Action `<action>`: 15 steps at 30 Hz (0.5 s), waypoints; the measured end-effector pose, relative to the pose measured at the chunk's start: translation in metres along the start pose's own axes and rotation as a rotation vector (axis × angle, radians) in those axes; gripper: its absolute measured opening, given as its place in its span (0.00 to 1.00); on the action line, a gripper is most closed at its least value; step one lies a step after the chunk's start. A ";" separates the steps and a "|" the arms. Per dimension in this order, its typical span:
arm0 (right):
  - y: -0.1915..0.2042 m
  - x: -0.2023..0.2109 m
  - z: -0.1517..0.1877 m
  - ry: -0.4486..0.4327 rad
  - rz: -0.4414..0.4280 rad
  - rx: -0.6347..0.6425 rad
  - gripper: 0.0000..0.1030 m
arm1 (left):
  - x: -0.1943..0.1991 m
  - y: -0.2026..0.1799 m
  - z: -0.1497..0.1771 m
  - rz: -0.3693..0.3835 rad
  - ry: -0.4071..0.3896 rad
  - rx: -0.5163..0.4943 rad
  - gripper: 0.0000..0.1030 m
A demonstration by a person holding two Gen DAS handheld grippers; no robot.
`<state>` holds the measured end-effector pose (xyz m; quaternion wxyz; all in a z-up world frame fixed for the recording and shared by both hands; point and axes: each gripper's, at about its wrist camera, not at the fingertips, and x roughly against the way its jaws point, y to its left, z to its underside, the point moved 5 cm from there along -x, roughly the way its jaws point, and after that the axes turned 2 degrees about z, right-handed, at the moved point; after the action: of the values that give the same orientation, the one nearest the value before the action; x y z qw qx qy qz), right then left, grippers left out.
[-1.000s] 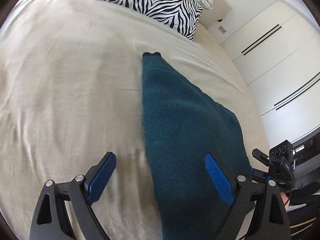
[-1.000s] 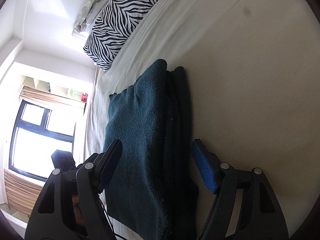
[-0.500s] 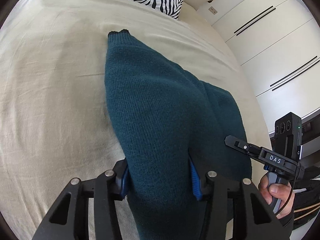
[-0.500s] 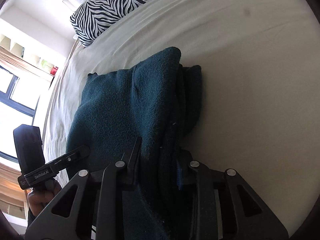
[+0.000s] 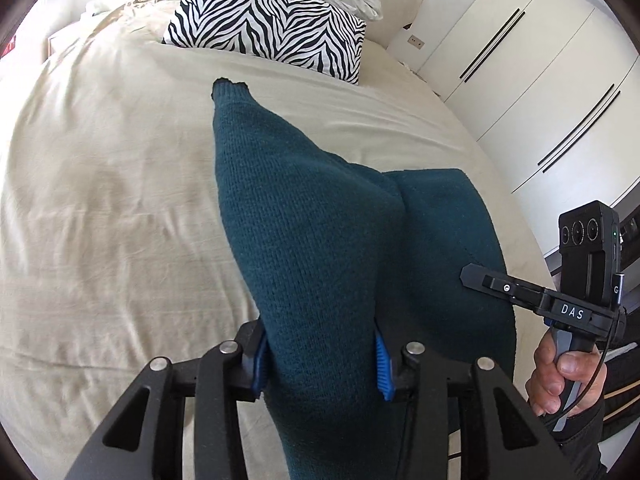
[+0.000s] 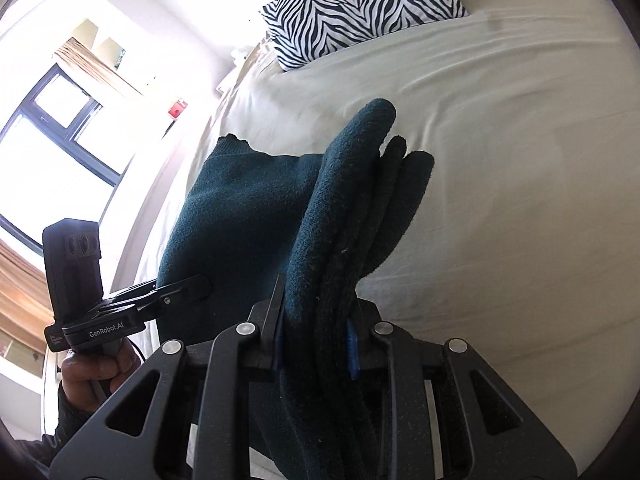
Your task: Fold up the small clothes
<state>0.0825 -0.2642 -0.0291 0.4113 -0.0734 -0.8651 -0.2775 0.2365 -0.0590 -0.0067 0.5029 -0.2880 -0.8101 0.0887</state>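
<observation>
A dark teal knitted sweater (image 5: 304, 240) lies on a cream bed (image 5: 100, 200), and its near end is raised off the sheet. My left gripper (image 5: 320, 364) has its blue pads pressed into a thick bunch of the knit, its jaws still closing. The far cuff (image 5: 230, 88) rests on the sheet. In the right wrist view, my right gripper (image 6: 316, 344) pinches the sweater's (image 6: 240, 220) stacked folded edge (image 6: 360, 200), jaws still closing. That edge stands up and flops forward. A hand (image 6: 96, 368) holds the left gripper at lower left.
A zebra-print pillow (image 5: 272, 28) sits at the head of the bed, with rumpled white bedding behind it. White wardrobe doors (image 5: 520, 60) stand along the right side. A bright window (image 6: 48, 128) lies beyond the bed's left edge. Bare sheet (image 6: 520, 160) spreads around the sweater.
Both grippers went from open over the flat sweater to closed on its near end. They then rose, lifting that end off the bed while the far cuff stayed down.
</observation>
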 end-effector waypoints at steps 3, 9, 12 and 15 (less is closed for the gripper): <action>0.021 -0.017 0.033 0.047 -0.052 -0.013 0.21 | 0.022 0.022 0.036 -0.050 0.004 -0.002 0.43; 0.011 -0.058 0.089 0.115 -0.073 -0.114 0.21 | -0.003 0.066 0.106 -0.085 0.076 0.056 0.51; -0.019 -0.071 0.101 0.118 -0.095 -0.235 0.24 | -0.008 0.079 0.115 -0.040 0.032 0.108 0.59; -0.027 -0.078 0.103 0.093 -0.104 -0.267 0.38 | -0.008 0.079 0.114 -0.061 0.005 0.100 0.67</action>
<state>0.0540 -0.2233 -0.1513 0.4224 -0.0694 -0.8033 -0.4141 0.1701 0.0178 -0.1015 0.5212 -0.2380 -0.8118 0.1129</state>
